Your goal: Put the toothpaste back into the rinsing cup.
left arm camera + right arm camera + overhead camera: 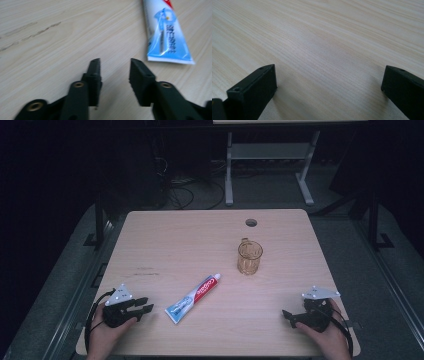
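Observation:
A toothpaste tube [192, 298] in red, white and blue lies slantwise on the wooden table [210, 235], cap toward the far right. Its flat blue end [166, 37] shows at the upper right of the left gripper view. My left gripper [145, 306] rests at the table's near left, just left of the tube, jaws apart with only bare wood between them [115, 63]. A clear amber glass mug [249, 256] stands upright right of centre. My right gripper [286, 316] sits at the near right, its jaws spread wide over bare table [329, 71].
A round cable hole [251, 222] sits near the table's far edge. Faint scuff marks [145, 269] lie on the left side. Beyond the table stand a white desk frame [270, 155] and floor cables [185, 190]. Dark floor surrounds the table.

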A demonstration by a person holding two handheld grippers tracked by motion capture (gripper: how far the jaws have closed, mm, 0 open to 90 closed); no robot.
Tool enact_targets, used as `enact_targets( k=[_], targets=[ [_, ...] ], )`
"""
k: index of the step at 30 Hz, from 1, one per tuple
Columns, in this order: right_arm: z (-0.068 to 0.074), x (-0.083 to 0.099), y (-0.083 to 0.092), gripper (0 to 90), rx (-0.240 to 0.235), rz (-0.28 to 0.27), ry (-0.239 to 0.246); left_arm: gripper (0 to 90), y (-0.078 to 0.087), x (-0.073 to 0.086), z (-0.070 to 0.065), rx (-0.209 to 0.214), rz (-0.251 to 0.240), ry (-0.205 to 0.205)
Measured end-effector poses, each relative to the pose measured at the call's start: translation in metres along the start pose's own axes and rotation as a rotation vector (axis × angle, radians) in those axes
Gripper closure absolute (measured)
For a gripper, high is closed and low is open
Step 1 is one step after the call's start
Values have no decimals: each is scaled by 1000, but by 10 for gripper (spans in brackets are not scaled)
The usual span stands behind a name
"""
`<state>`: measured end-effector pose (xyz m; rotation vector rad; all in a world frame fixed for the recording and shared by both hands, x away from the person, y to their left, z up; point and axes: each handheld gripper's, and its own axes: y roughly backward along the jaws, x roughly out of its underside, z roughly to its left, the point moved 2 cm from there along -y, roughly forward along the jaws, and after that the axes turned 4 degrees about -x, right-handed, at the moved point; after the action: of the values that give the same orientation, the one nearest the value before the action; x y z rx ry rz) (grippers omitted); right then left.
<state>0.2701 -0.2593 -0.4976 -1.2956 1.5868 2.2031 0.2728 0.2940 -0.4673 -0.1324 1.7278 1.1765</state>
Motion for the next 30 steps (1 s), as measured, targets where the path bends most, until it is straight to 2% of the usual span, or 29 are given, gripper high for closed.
enact_targets(
  k=[2, 3, 4, 7, 10, 21, 30],
  targets=[
    [0, 0, 0, 0, 0, 0, 0, 717, 0, -2, -1, 6, -7, 7],
    [0, 0, 0, 0, 0, 0, 0, 717, 0, -4, -2, 16, -15, 8],
    [0, 0, 0, 0, 0, 0, 0, 769, -1, -8, -5, 30, -21, 9],
    [0, 0, 0, 0, 0, 0, 0, 857, -1, -11, -8, 39, -26, 4],
    [0, 0, 0, 0, 0, 0, 0, 899, -2, -15, -13, 59, -30, 11],
    [0, 0, 0, 0, 0, 0, 0, 900, -8, -22, -26, 96, -15, -6],
    [0, 0, 0, 0, 0, 0, 0, 900, -17, -29, -39, 147, -12, -15]
  ],
)
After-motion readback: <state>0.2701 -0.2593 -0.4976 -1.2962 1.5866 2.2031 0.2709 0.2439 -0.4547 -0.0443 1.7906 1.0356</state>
